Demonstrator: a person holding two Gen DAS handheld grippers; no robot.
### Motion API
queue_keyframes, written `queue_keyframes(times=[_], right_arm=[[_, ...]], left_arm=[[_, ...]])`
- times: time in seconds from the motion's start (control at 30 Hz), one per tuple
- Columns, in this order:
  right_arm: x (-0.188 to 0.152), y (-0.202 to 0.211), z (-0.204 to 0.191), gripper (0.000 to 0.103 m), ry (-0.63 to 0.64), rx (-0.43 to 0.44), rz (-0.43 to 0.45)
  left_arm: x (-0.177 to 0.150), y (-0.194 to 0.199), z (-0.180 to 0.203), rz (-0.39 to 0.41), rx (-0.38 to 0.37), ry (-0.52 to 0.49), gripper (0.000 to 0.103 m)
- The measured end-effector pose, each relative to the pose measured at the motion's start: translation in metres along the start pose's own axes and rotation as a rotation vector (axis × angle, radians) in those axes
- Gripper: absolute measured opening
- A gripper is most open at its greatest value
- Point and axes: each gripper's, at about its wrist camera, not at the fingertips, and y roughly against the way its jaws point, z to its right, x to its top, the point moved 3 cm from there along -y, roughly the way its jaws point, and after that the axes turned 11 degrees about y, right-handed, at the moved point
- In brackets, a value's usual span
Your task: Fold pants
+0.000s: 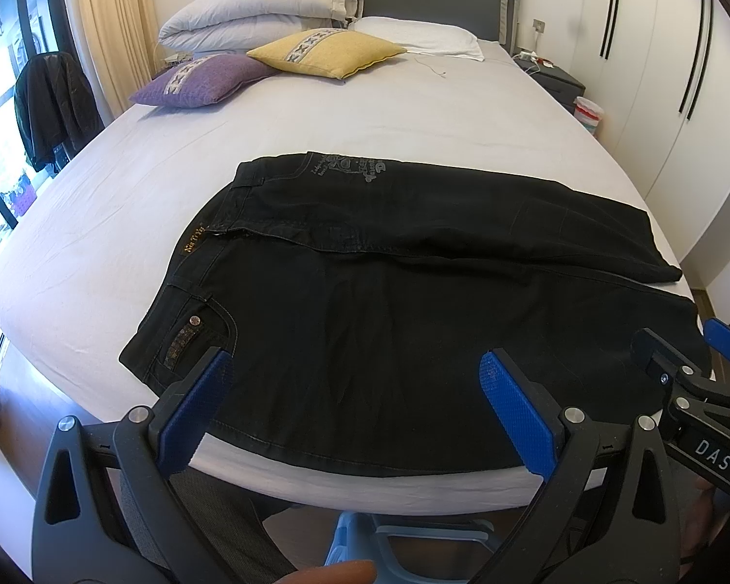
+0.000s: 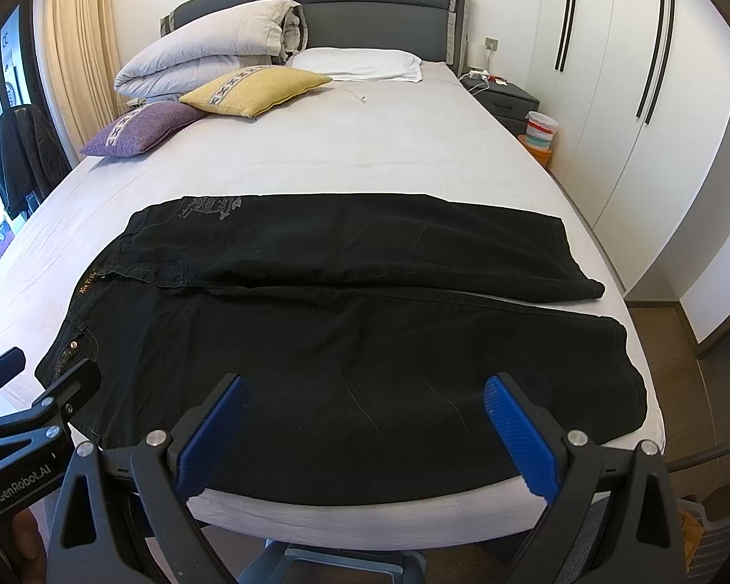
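The black pants (image 1: 413, 301) are lying spread flat across the near end of the bed (image 1: 316, 112), waistband left. Both the left gripper (image 1: 355, 404) and the right gripper (image 2: 365, 428) are hovering near the edge, jaws released, grasping nothing.

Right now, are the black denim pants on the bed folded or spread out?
Spread out: the black denim pants lie flat across the bed, both legs side by side, unfolded.
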Motion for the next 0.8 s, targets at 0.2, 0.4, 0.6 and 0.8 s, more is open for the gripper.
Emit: queue_keyframes(times=[0.2,0.4,0.6,0.8], right_arm=[[-0.002,-0.001,-0.002,0.100,0.002,0.004,-0.002],[-0.001,-0.001,0.006,0.100,0.018,0.071,0.033],[0.021,0.001,0.025,0.100,0.084,0.275,0.154],[0.064,-0.017,0.052,0.100,0.206,0.364,0.245]], left_arm=[[0.000,-0.001,0.000,-0.004,-0.006,0.001,0.103],[0.003,-0.003,-0.001,0.003,-0.019,-0.004,0.103],[0.029,-0.022,-0.021,0.015,-0.083,-0.059,0.103],[0.089,-0.068,-0.042,0.034,-0.193,-0.157,0.103]])
